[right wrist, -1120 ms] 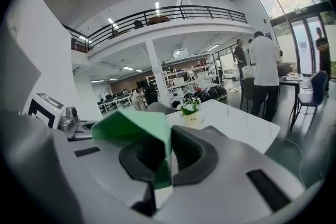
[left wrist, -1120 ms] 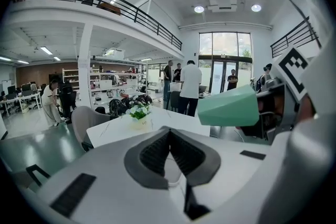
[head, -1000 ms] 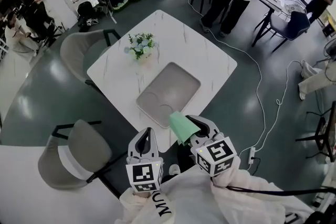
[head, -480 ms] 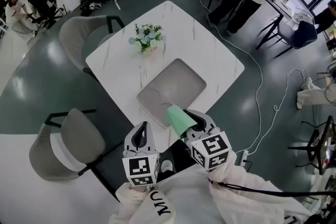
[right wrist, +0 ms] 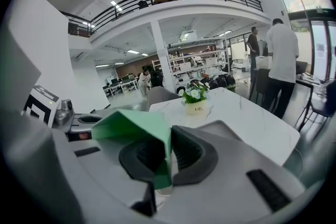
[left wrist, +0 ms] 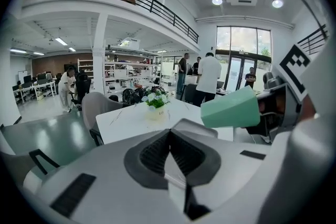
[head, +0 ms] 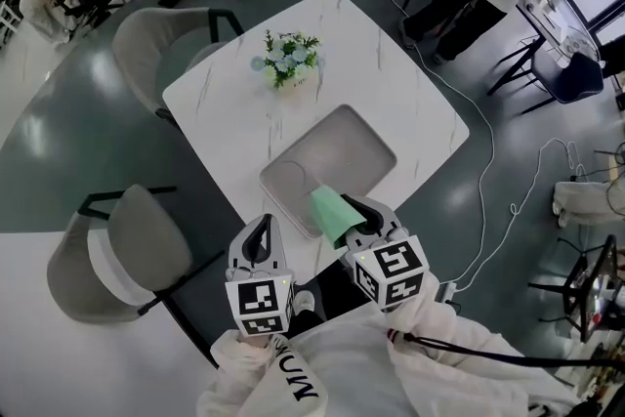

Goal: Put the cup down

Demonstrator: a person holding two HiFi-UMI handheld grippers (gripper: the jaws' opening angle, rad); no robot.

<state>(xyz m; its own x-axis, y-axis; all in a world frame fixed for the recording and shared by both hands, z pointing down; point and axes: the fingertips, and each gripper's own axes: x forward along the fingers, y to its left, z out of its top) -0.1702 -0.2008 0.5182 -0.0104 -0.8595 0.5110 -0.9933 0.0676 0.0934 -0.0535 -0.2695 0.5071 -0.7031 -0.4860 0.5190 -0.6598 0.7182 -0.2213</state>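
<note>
You had your right gripper (head: 363, 218) clamped on the pale green paper cup (head: 332, 214); in the right gripper view its jaws pinched the cup's thin wall at the rim, one pad inside the mouth and the other outside; the cup (right wrist: 135, 127) lay tipped on its side in that grip, its narrower closed end pointing away from the gripper (right wrist: 169, 153).

From the head view the cup sat over the near corner of the grey rectangular tray (head: 344, 147), by the near edge of the white marble-patterned square table (head: 400, 83); whether it touched the tray could not be told from there; in the left gripper view the cup (left wrist: 231, 108) showed off to the right, above the table's level.

Your left gripper (head: 262, 235) was held just beside the right one, short of the table's near edge; its jaws were pressed together with nothing between them, as the left gripper view showed (left wrist: 170, 148).

A small pot of white and blue flowers (head: 290, 63) stood toward the far left corner of the table, well apart from the tray; two grey padded chairs (head: 146, 54) (head: 132, 249) stood along the table's left side.
</note>
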